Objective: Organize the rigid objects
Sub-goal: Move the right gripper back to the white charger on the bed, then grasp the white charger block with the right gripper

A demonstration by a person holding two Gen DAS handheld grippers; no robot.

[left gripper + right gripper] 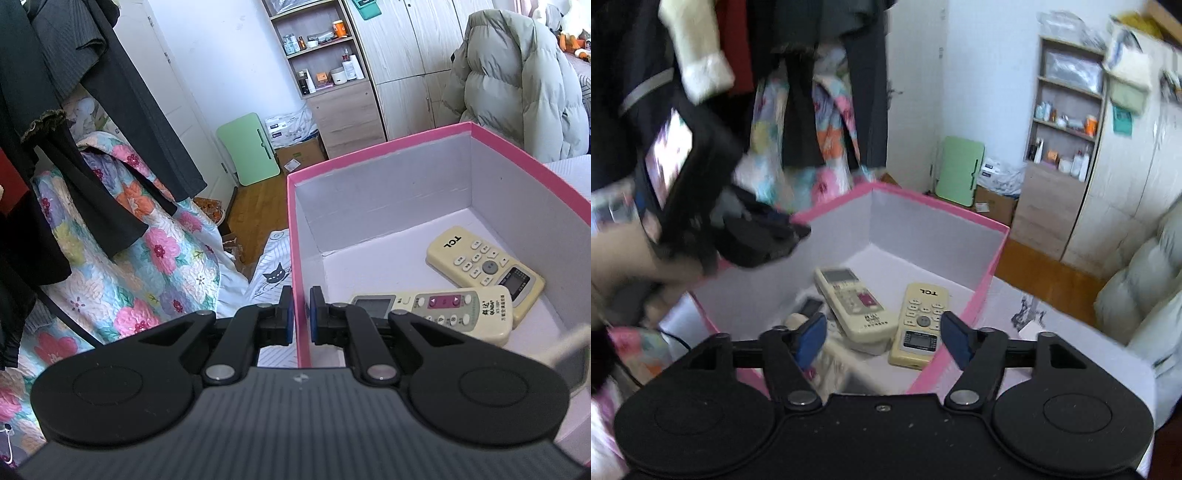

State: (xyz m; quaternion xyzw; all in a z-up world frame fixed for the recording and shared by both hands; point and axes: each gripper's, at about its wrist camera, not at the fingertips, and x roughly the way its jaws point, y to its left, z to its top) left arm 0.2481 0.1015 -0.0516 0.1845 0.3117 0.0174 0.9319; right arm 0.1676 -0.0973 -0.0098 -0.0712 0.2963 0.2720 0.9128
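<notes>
A pink box (376, 151) with a white inside holds two cream remotes: a TCL remote (484, 258) and a second remote (436, 310) with a pink button panel, overlapping it. My left gripper (301, 314) is shut on the box's left wall, one pad on each side. In the right wrist view the box (997, 243) shows both remotes, the TCL remote (919, 325) and the second remote (853, 299), plus small dark and white items (805, 314) at the left. My right gripper (882, 338) is open and empty above the box's near side. The left gripper (764, 236) grips the rim.
The box rests on a white bed cover (1052, 325). A floral quilt (122, 258) and hanging dark clothes (92, 122) are to the left. A puffy jacket (517, 81) lies behind. Shelves (325, 48), a green board (247, 147) and wood floor (258, 206) are farther off.
</notes>
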